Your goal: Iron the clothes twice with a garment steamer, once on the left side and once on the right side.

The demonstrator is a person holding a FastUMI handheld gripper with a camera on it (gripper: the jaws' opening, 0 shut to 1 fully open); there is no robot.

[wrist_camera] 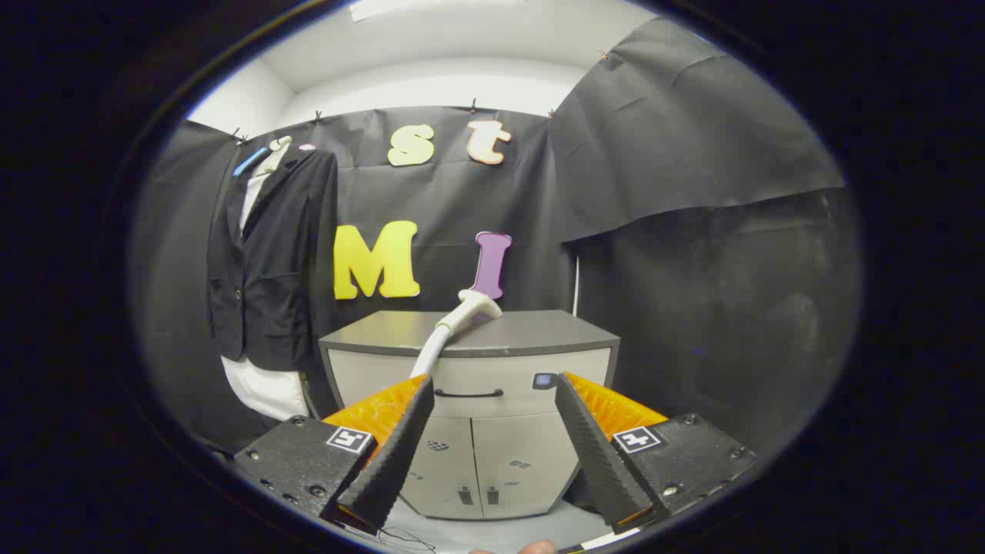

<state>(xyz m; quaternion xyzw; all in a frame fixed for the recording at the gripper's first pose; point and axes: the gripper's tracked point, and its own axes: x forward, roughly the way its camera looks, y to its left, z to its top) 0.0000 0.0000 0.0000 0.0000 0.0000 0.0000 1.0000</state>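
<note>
Task looks not started yet: gripper [492, 388] is spread w/ nothing between its fingers, steamer [462, 319] lies untouched on the cabinet [539, 338] just ahead, and jacket [269, 261] hangs beyond at left, both sides left to iron.
</note>
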